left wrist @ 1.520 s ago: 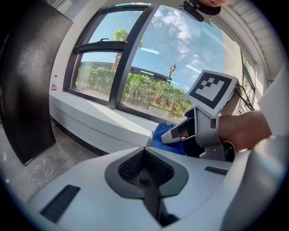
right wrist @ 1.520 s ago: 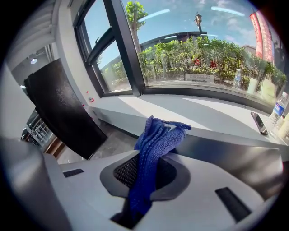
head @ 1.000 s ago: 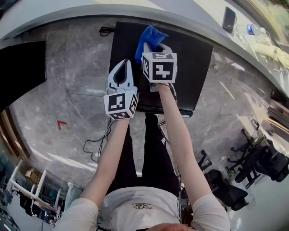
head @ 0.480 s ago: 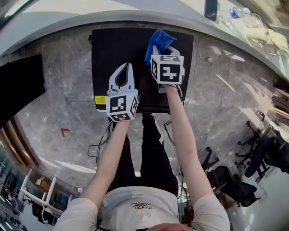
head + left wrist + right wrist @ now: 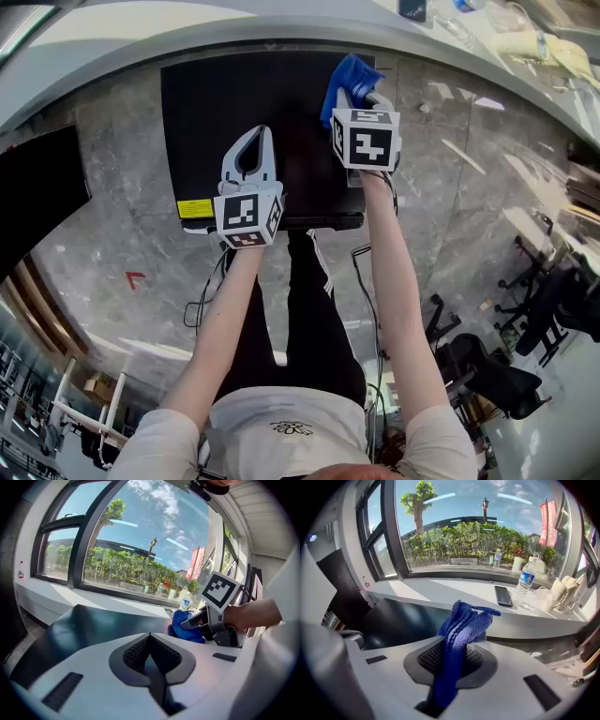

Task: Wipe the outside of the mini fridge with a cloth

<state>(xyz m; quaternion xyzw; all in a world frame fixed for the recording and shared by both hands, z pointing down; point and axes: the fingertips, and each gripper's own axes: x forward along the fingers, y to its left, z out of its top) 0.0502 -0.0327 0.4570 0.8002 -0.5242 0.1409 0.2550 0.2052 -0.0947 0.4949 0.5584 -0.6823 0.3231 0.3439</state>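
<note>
Since the earlier frames, the right gripper had travelled rightward across the black top of the mini fridge, from near the middle of the panel to its far right corner. The left gripper had kept its place over the near part of the top. The blue cloth was clamped between the right gripper's jaws. In the right gripper view it rose as a folded strip out of the closed jaws, and its bunched free end stuck out past the tips towards the white window ledge. From the left gripper view the cloth sat low at the fridge's dark surface and appeared to touch it, with the right gripper tilted down onto it. The left gripper's own jaws were pressed together with nothing between them, and they pointed across the fridge top at the window. A yellow label showed at the near left corner of the fridge. On the ledge beyond the cloth lay a dark phone, with a water bottle standing just to its right.
</note>
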